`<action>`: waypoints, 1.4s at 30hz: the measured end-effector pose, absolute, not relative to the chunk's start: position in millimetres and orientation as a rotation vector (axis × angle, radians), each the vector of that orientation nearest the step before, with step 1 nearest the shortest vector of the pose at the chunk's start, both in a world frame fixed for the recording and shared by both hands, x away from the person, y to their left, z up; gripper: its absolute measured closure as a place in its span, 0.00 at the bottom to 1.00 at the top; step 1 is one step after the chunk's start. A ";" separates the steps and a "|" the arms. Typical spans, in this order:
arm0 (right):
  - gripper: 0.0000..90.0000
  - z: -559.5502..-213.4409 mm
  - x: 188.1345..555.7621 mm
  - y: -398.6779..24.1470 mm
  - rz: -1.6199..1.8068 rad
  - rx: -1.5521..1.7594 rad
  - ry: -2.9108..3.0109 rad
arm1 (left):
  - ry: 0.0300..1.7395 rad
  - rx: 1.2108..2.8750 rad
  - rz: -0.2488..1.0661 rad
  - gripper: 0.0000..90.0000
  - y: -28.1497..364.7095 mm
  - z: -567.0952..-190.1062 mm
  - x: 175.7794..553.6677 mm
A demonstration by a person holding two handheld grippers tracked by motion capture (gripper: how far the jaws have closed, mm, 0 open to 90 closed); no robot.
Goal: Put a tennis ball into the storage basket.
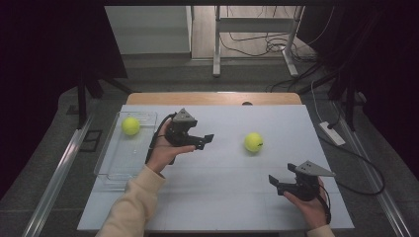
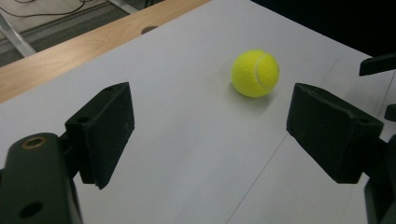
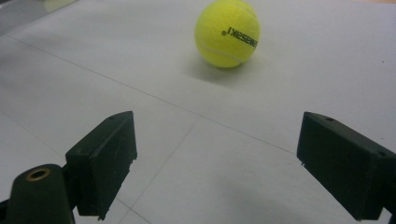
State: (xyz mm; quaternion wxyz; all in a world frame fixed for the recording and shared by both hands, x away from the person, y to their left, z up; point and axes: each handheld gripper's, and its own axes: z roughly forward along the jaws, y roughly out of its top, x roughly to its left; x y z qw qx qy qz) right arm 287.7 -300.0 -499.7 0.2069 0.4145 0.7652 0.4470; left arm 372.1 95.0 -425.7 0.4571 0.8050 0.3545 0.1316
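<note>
Bench (image 1: pixel 217 197) with a white top, seen from the high view, carries a clear tray (image 1: pixel 114 165) at its left edge and two yellow-green tennis balls. One ball (image 1: pixel 130 125) lies in the far end of the tray. The other ball (image 1: pixel 253 142) sits on the bare top, right of centre. The left tongs (image 1: pixel 206 140) are held above the bench just right of the tray, jaws apart and pointing toward the loose ball. The right tongs (image 1: pixel 274 182) are held low near the front right corner, jaws apart and empty, well apart from the ball. A person's left hand (image 1: pixel 165 150) and cream sleeve (image 1: pixel 131 207) come in from the bottom.

From the left gripper view, the left tongs (image 2: pixel 210 130) stand wide open over the white top, and the loose ball (image 2: pixel 255 73) rests beyond them, nearer the right-hand jaw, touching neither. A wooden edge (image 2: pixel 84 51) runs along the far side of the bench.

From the right gripper view, the right tongs (image 3: pixel 215 163) are also wide open and hold nothing. The ball (image 3: pixel 227 33) lies ahead between the lines of the jaws, clear of both. Black lettering on it appears upside down; it seems to be a brand name, but I cannot read it with certainty.
</note>
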 end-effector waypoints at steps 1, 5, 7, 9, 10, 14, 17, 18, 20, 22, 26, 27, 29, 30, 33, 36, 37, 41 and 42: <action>0.13 -498.8 287.5 -299.6 1.262 1.162 2.126 | 0.872 1.990 0.325 0.18 93.1 -425.6 373.4; 0.14 -498.7 287.2 -299.3 1.258 1.160 2.128 | 0.876 1.999 0.327 0.18 90.5 -425.6 376.3; 0.14 -499.3 287.0 -299.5 1.261 1.160 2.129 | 0.878 2.001 0.327 0.18 89.0 -425.1 378.1; 0.14 -499.3 286.7 -300.1 1.260 1.165 2.127 | 0.878 2.001 0.322 0.18 87.6 -424.8 379.5; 0.14 -499.3 286.7 -300.1 1.260 1.165 2.127 | 0.878 2.001 0.322 0.18 87.6 -424.8 379.5; 0.14 -499.3 286.7 -300.5 1.260 1.166 2.127 | 0.876 2.014 0.315 0.18 82.6 -425.0 383.6; 0.14 -499.5 287.0 -300.5 1.263 1.167 2.127 | 0.881 2.016 0.306 0.18 80.0 -426.2 386.7; 0.14 -499.5 287.0 -300.5 1.263 1.167 2.127 | 0.881 2.016 0.306 0.18 80.0 -426.2 386.7; 0.14 -499.5 287.3 -300.6 1.264 1.167 2.128 | 0.883 2.021 0.305 0.18 78.6 -426.5 388.8; 0.14 -499.3 287.6 -300.6 1.265 1.165 2.128 | 0.885 2.023 0.306 0.18 77.0 -426.4 390.3; 0.14 -499.9 288.7 -299.4 1.263 1.156 2.135 | 0.890 2.016 0.317 0.17 73.9 -426.8 392.4; 0.14 -499.9 288.8 -299.3 1.263 1.155 2.136 | 0.891 2.012 0.317 0.17 72.9 -426.8 393.3; 0.14 -499.9 289.1 -299.3 1.262 1.153 2.138 | 0.888 2.016 0.316 0.17 71.7 -426.5 394.6; 0.14 -500.0 289.2 -299.6 1.262 1.153 2.138 | 0.889 2.016 0.316 0.17 70.8 -426.4 395.3; 0.14 -500.2 289.3 -300.3 1.258 1.156 2.137 | 0.890 2.021 0.312 0.17 68.6 -426.6 398.1; 0.14 -500.4 289.7 -300.6 1.258 1.158 2.137 | 0.894 2.026 0.308 0.17 67.1 -427.5 400.6; 0.14 -500.4 289.7 -300.4 1.258 1.157 2.137 | 0.895 2.027 0.308 0.17 66.5 -428.1 401.6; 0.14 -500.7 289.5 -299.9 1.260 1.155 2.137 | 0.905 2.035 0.277 0.17 63.1 -432.9 407.2; 0.14 -500.6 289.5 -299.8 1.259 1.155 2.138 | 0.905 2.037 0.274 0.17 62.7 -433.5 408.0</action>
